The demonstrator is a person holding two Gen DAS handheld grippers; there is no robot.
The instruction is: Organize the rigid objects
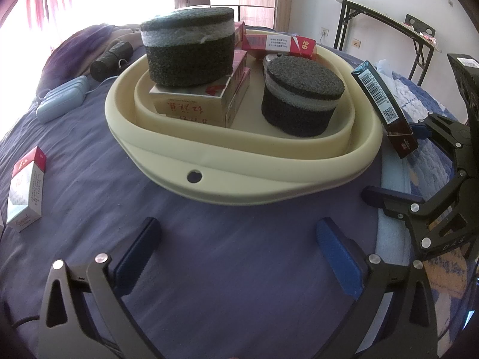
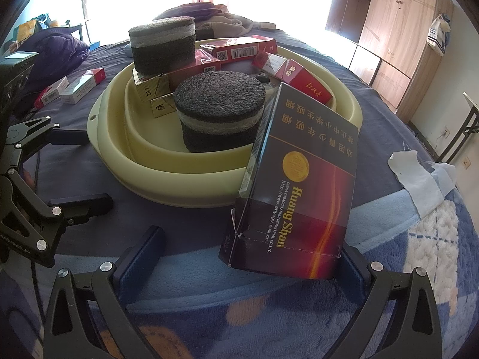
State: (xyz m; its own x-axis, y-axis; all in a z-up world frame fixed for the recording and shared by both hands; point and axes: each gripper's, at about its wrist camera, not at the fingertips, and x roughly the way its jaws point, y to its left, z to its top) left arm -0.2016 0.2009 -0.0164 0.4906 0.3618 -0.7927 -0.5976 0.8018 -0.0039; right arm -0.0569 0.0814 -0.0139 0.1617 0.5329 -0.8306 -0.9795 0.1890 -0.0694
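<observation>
A cream basin [image 1: 239, 185] [image 2: 179, 176] sits on the bed. It holds two black foam cylinders [image 1: 302, 98] [image 2: 218, 113], one on top of stacked cigarette boxes [image 1: 191, 104], and red boxes [image 2: 305, 85] at the back. My left gripper [image 1: 236, 254] is open and empty just in front of the basin. My right gripper [image 2: 248, 257] is open; a dark Huang Shan box [image 2: 299, 197] [image 1: 383, 104] leans against its right finger, beside the basin's rim, the left finger well apart from it.
A white and red cigarette pack [image 1: 25, 188] stands on the blue bedsheet at the left; more packs [image 2: 71, 86] lie left of the basin. A blue case [image 1: 61, 98] and a black roll [image 1: 110, 56] lie behind. A folding table [image 1: 389, 21] stands at the wall.
</observation>
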